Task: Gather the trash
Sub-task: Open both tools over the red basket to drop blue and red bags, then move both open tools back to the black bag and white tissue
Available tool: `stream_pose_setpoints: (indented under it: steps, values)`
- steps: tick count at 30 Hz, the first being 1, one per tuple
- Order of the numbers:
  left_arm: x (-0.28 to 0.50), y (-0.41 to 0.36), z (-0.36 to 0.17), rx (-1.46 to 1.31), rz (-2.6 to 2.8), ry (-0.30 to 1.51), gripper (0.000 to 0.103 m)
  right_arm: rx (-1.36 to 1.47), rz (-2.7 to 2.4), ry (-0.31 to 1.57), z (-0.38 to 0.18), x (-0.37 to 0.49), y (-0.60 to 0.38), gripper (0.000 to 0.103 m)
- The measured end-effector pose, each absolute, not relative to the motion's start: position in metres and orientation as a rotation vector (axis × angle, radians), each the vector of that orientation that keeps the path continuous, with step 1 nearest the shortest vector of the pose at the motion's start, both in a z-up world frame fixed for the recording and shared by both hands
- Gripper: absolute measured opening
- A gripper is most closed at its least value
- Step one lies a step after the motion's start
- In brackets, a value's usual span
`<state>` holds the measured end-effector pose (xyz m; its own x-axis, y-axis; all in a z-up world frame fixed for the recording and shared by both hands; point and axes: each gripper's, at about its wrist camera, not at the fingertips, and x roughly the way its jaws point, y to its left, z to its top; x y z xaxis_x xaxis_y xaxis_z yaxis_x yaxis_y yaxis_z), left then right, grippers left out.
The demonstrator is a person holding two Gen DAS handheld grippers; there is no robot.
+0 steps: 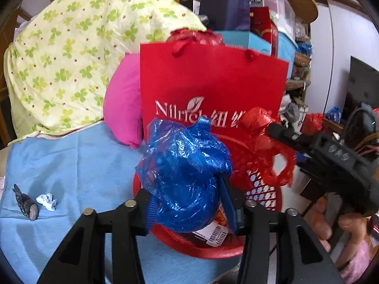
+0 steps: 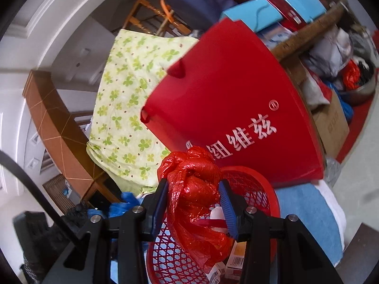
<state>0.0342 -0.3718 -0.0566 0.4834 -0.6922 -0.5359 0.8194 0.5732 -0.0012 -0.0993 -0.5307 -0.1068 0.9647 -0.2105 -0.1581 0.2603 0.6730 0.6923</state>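
Observation:
My left gripper [image 1: 187, 189] is shut on a crumpled blue plastic bag [image 1: 184, 165], held over the near side of a red mesh basket [image 1: 189, 248]. The bag bulges between the blue pads and hides most of the left finger. My right gripper [image 2: 193, 183] is shut on a crumpled red plastic bag [image 2: 196, 203] above the same basket [image 2: 260, 182]. The left wrist view shows that gripper [image 1: 279, 127] coming in from the right with the red bag [image 1: 260, 137]. Barcoded packaging [image 1: 213, 234] lies in the basket.
A tall red paper bag [image 1: 213, 82] stands right behind the basket. A white tissue wad [image 1: 47, 201] and a dark stubby piece [image 1: 26, 203] lie on the blue cloth [image 1: 71, 165] at left. A pink cushion [image 1: 123, 101] and clover-print fabric [image 1: 71, 47] rise behind.

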Motion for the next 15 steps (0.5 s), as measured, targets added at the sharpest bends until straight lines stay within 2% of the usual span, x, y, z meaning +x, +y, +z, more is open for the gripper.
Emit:
stream_pose_setpoints:
  steps: [1, 3, 15]
  values:
    - [0.037, -0.375, -0.061, 0.275, -0.929, 0.535, 0.055, 0.804, -0.26, 0.079, -0.109, -0.098, -0.532, 0.055]
    - [0.042, -0.376, -0.069, 0.277, -0.918, 0.561, 0.055, 0.825, -0.251, 0.097, -0.111, -0.094, -0.532, 0.063]
    - [0.07, -0.292, -0.096, 0.268, -0.759, 0.598, 0.056, 0.703, -0.235, 0.095, -0.093, -0.076, -0.495, 0.062]
